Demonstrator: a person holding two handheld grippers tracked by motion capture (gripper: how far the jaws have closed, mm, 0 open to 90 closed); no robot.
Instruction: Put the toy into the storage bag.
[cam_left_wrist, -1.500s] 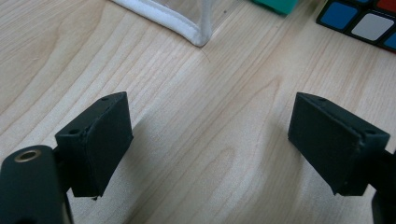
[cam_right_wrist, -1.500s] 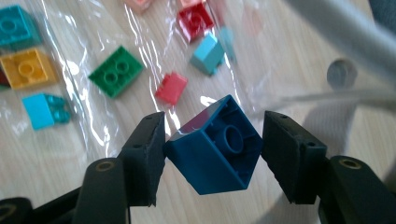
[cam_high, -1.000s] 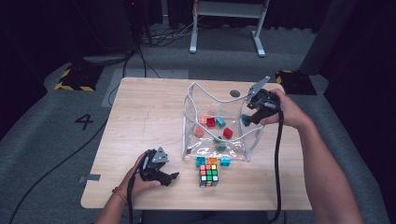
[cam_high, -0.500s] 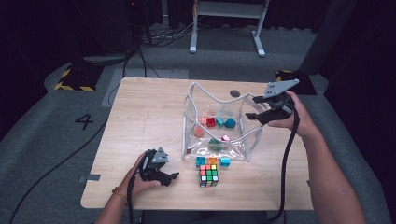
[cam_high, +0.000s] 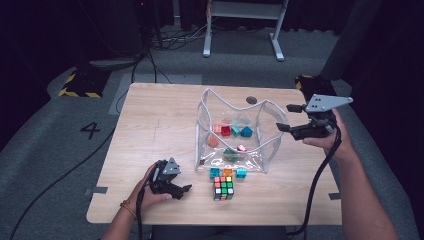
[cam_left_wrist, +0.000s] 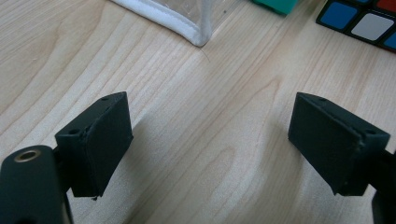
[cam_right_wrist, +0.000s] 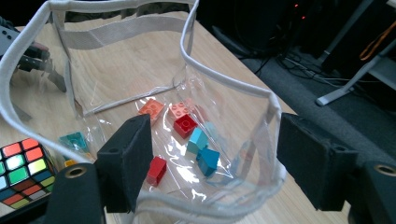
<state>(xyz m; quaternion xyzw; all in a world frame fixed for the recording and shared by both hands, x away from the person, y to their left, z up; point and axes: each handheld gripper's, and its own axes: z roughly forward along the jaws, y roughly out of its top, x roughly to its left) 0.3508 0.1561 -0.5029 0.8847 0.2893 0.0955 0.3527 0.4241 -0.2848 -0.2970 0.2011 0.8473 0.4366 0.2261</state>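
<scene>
A clear pouch (cam_high: 267, 145) with white trim stands open at mid-table and holds several small coloured bricks, among them a red brick (cam_high: 226, 131) and a blue brick (cam_high: 246, 131). My right gripper (cam_high: 286, 117) hovers just right of the pouch's rim. Its jaws have just been opening and are open, with nothing between them. In the right gripper view the right gripper (cam_right_wrist: 212, 140) looks over the pouch rim (cam_right_wrist: 224, 84) at the red brick (cam_right_wrist: 185, 125) and the blue brick (cam_right_wrist: 208, 161). My left gripper (cam_high: 183, 192) rests open on the table, left of a puzzle cube (cam_high: 223, 187). The left gripper (cam_left_wrist: 210, 116) frames bare wood.
Teal (cam_high: 215, 173), orange (cam_high: 227, 172) and blue (cam_high: 241, 173) blocks sit between the pouch and the cube. The pouch corner (cam_left_wrist: 187, 23) and the cube (cam_left_wrist: 369, 23) lie just beyond my left jaws. A cable trails from each gripper. A dark spot (cam_high: 251, 100) marks the table behind the pouch.
My right gripper has drawn back to the right from the pouch's right rim, risen a little, and its jaws stand wider. The left gripper has kept still.
</scene>
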